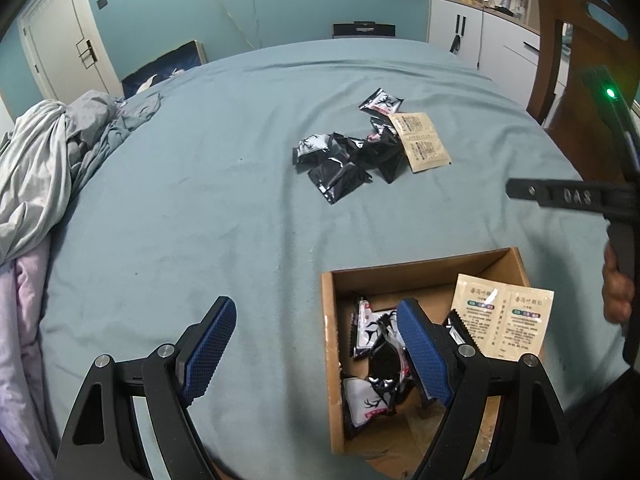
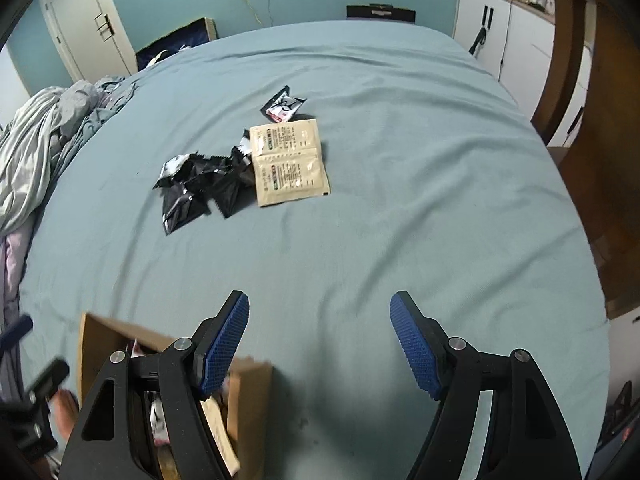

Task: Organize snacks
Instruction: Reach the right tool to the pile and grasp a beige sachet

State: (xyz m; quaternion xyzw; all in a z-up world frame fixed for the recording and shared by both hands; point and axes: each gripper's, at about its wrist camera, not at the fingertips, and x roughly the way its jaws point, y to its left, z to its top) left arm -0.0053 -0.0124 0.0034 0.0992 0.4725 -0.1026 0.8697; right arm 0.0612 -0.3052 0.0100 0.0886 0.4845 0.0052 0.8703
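A brown cardboard box (image 1: 330, 364) lies on the blue-grey bed sheet and holds black-and-white snack packets (image 1: 372, 336) and a beige double sachet (image 1: 502, 316). It also shows in the right wrist view (image 2: 248, 404). Farther off lies a pile of black snack packets (image 1: 346, 160) beside a beige sachet (image 1: 422, 140); the pile (image 2: 200, 184) and sachet (image 2: 290, 160) show in the right wrist view too. My left gripper (image 1: 316, 316) is open and empty, its right finger over the box. My right gripper (image 2: 320, 312) is open and empty above bare sheet, right of the box.
Crumpled grey and pink bedding (image 1: 52, 160) is heaped at the left edge. A wooden chair (image 1: 568, 52) and white cabinets (image 1: 480, 32) stand to the right. A white door (image 1: 60, 48) is at the back left. The other gripper's body (image 1: 576, 196) shows at right.
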